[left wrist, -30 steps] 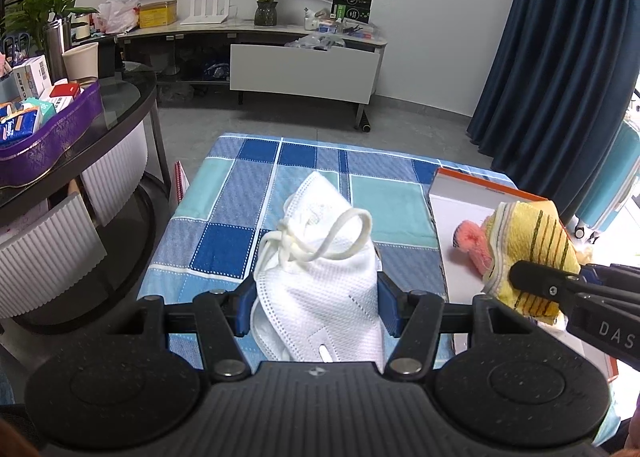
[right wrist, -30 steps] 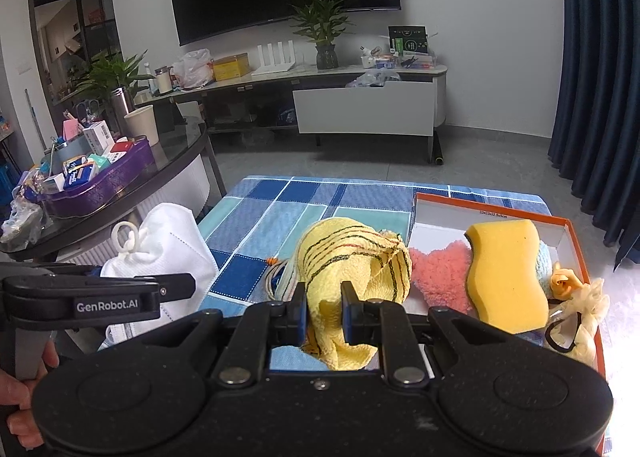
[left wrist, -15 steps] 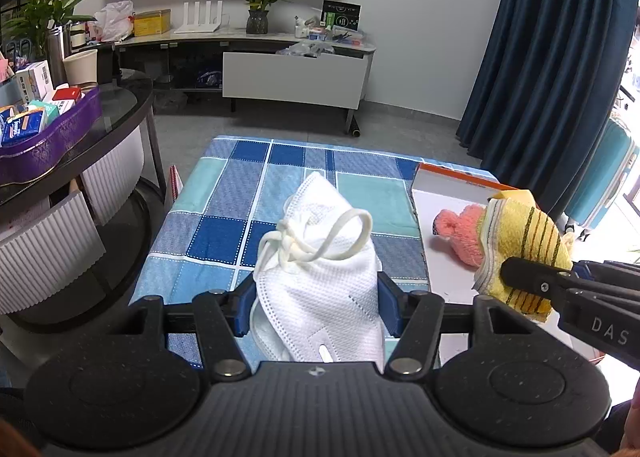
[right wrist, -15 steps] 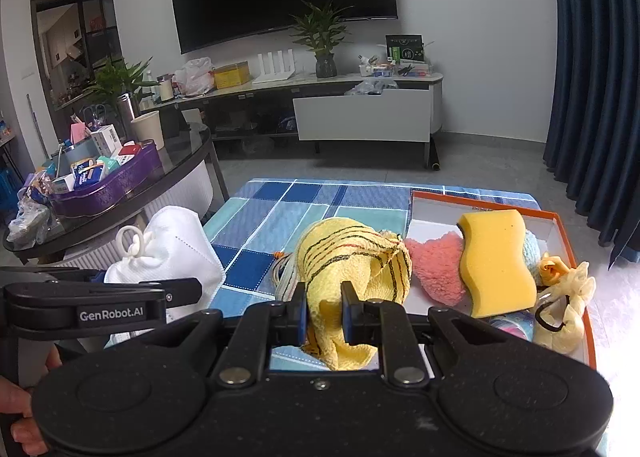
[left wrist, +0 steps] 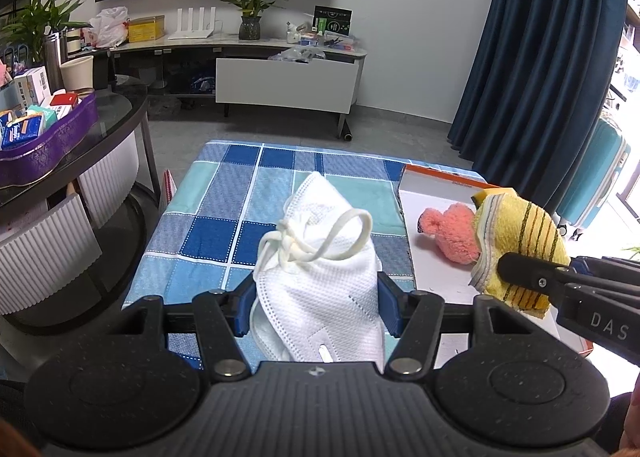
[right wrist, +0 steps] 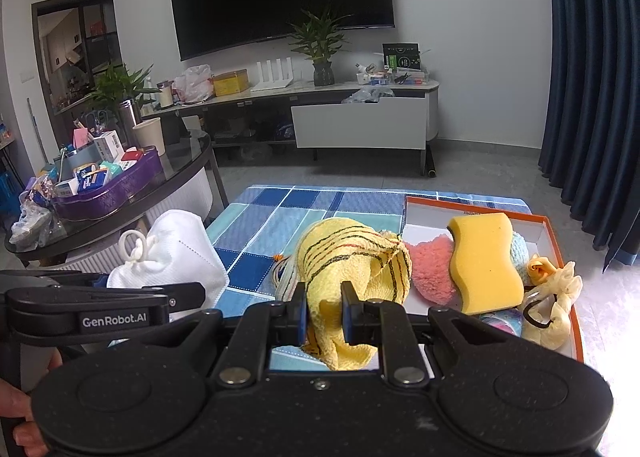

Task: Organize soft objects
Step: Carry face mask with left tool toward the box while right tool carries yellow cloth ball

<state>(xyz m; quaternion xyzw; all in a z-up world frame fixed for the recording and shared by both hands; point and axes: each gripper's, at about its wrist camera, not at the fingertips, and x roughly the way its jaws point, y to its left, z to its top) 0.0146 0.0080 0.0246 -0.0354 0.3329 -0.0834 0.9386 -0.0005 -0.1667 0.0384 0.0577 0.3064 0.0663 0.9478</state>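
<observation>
Yellow striped knitted cloth [right wrist: 352,257], pinched in the right tool [right wrist: 323,311], hangs just left of the orange-rimmed white tray [right wrist: 556,233]. Left tool [left wrist: 316,307] clamps the white folded face mask [left wrist: 320,297], farther left over the bench.

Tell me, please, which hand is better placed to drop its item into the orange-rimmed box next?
Right. Its gripper holds the yellow striped cloth beside the orange-rimmed box; the left gripper's white face mask sits farther away.

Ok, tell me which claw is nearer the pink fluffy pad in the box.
Right. The right claw, gripping the yellow cloth, is beside the pink pad; the left claw, holding the white mask, is farther left.
</observation>
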